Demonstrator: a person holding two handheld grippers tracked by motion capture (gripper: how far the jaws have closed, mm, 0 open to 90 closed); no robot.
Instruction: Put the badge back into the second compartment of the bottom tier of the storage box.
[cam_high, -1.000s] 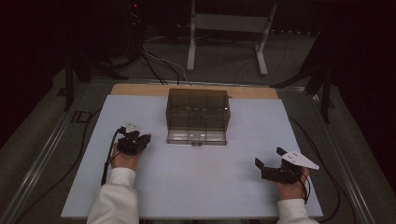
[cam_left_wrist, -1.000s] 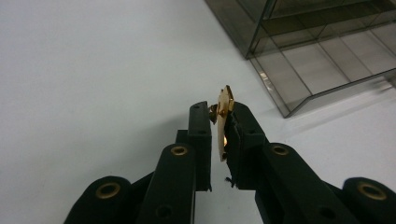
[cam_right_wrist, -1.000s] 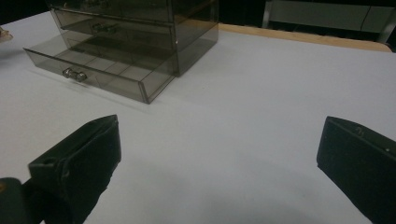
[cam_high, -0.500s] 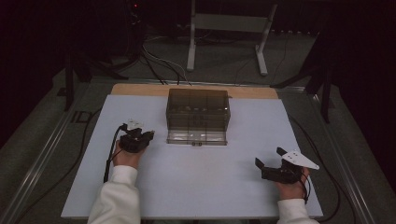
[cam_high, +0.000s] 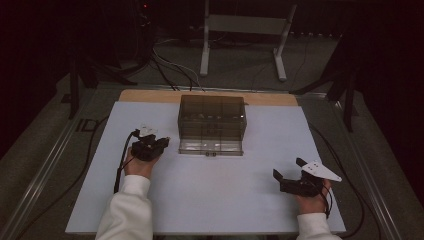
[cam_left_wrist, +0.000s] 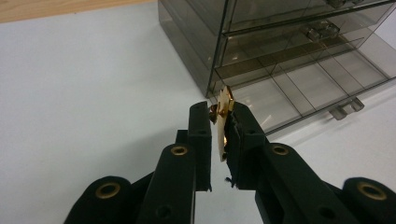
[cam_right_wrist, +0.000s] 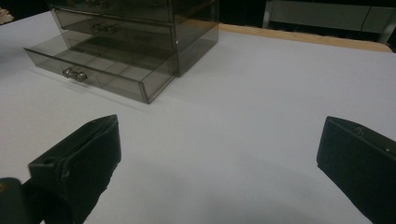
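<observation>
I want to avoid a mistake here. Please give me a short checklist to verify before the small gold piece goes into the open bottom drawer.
1. Grip: the left gripper has its fingers closed on the small gold piece. Ok.
2. Bottom drawer of the smoky plastic organizer is pulled out, with its compartments exposed. Ok.
3. Path: bare white table lies between the piece and the drawer, with no obstacle. Ok.
4. Right gripper is open, holds nothing and sits well away from the drawer. Ok.
5. Piece above a compartment: it is beside the drawer corner, not over it. Not ok.
6. Which compartment is intended: cannot tell.
</observation>
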